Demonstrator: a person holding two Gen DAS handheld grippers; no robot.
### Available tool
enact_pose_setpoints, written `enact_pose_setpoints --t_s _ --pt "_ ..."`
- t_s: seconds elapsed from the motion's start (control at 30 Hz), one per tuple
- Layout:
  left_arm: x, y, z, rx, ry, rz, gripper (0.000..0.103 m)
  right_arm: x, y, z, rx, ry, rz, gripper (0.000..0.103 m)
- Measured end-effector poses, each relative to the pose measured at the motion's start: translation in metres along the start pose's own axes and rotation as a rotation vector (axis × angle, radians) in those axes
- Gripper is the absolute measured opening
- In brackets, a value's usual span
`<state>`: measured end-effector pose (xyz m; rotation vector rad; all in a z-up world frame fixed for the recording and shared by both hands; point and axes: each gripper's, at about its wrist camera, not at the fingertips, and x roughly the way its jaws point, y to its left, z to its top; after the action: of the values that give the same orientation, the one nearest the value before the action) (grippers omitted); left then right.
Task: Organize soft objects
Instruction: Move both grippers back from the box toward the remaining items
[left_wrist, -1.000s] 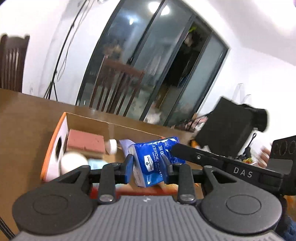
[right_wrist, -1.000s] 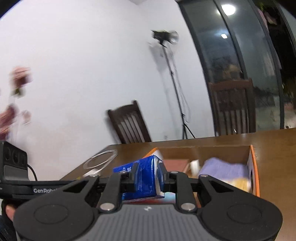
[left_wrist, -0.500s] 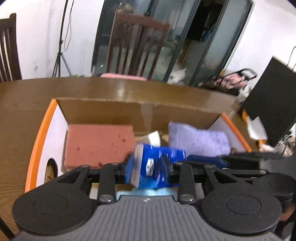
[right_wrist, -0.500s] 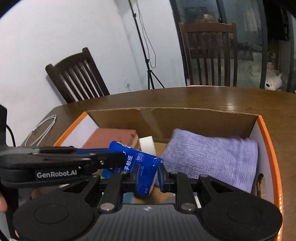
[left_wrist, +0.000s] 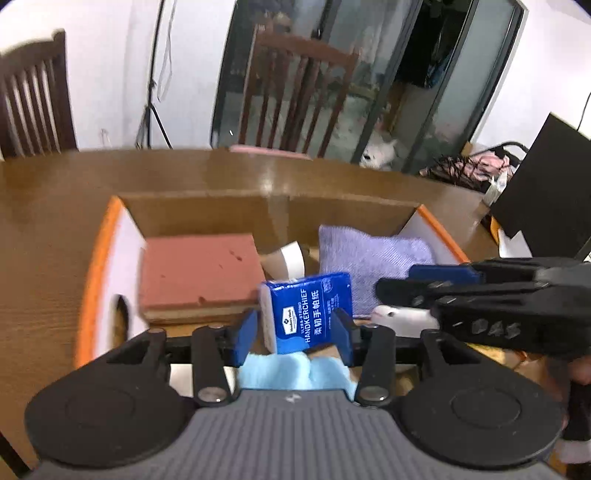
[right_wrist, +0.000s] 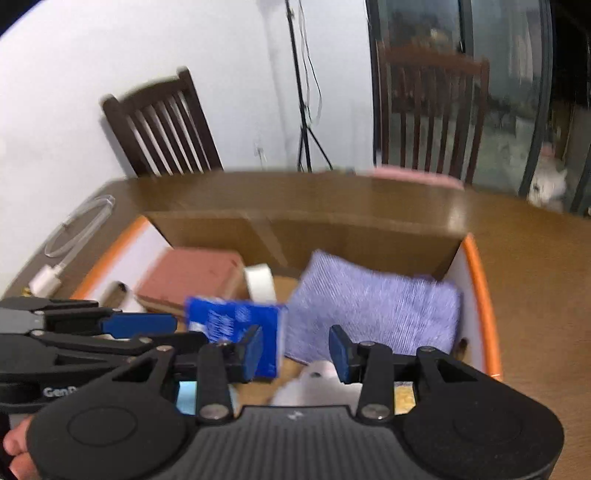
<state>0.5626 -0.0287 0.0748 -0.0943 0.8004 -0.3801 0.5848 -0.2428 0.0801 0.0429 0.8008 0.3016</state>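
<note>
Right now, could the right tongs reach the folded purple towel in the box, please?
Probably yes. The right tongs are opening, and the purple towel lies just ahead of them, uncovered; the blue handkerchief pack sits off to their left side.

Box (left_wrist: 122, 225) crowded; sponge (left_wrist: 199, 269), towel (left_wrist: 369, 258) flanking

The blue plastic-wrapped tissue pack (left_wrist: 308, 314) reads "ULTRA-STRONG HANDKERCHIEF" beside Chinese characters. Right of that pack, the black right gripper (left_wrist: 417, 288) shows "DAS". The black left gripper (right_wrist: 155, 330) shows "GenR", cut off.
</note>
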Motion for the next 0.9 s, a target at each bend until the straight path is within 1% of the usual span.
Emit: enact_pose_setpoints --t_s 0.07,0.1,0.13,0.2,0.23,0.33,0.37,0.4,0.5,0.57,0.63,0.7,0.77,0.8,0.83,0.9 --pt "-0.026 -0.007 0.001 0.012 -0.035 0.025 0.054 -0.026 0.006 0.006 0.002 -0.034 0.007 0.042" --pt "-0.043 -0.010 -0.001 0.017 -0.062 0.052 0.065 -0.043 0.011 0.008 0.001 -0.053 0.006 0.044" --pt "-0.055 -0.015 0.000 0.021 -0.089 0.079 0.069 -0.056 0.012 0.010 -0.002 -0.065 0.005 0.048" --pt "-0.088 -0.022 -0.008 0.050 -0.150 0.120 0.070 -0.087 0.019 0.008 -0.007 -0.099 0.006 0.051" --pt "-0.103 -0.024 -0.013 0.057 -0.172 0.131 0.074 -0.102 0.020 0.005 -0.010 -0.114 0.010 0.053" --pt "-0.148 -0.031 -0.037 0.054 -0.241 0.146 0.080 -0.143 0.030 -0.008 -0.020 -0.172 0.018 0.058" --pt "-0.162 -0.034 -0.048 0.061 -0.266 0.152 0.081 -0.158 0.033 -0.017 -0.026 -0.198 0.017 0.060" --pt "-0.176 -0.038 -0.061 0.073 -0.296 0.163 0.084 -0.174 0.036 -0.030 -0.035 -0.227 0.015 0.063" --pt "-0.211 -0.046 -0.108 0.117 -0.392 0.208 0.087 -0.210 0.043 -0.072 -0.054 -0.293 0.018 0.066" --pt "-0.228 -0.050 -0.138 0.124 -0.445 0.237 0.091 -0.229 0.047 -0.104 -0.061 -0.334 0.027 0.068" --pt "-0.243 -0.054 -0.172 0.125 -0.492 0.277 0.096 -0.244 0.049 -0.134 -0.066 -0.382 0.045 0.076" --pt "-0.254 -0.059 -0.207 0.121 -0.535 0.310 0.098 -0.257 0.052 -0.170 -0.074 -0.453 0.059 0.080" --pt "-0.262 -0.065 -0.235 0.124 -0.559 0.320 0.100 -0.266 0.056 -0.205 -0.086 -0.483 0.045 0.081" --pt "-0.267 -0.065 -0.247 0.121 -0.570 0.312 0.102 -0.270 0.061 -0.223 -0.095 -0.494 0.042 0.082" --pt "-0.272 -0.068 -0.260 0.114 -0.574 0.302 0.103 -0.271 0.063 -0.236 -0.101 -0.499 0.042 0.085" --pt "-0.277 -0.071 -0.283 0.094 -0.565 0.286 0.103 -0.277 0.071 -0.266 -0.109 -0.512 0.044 0.086"
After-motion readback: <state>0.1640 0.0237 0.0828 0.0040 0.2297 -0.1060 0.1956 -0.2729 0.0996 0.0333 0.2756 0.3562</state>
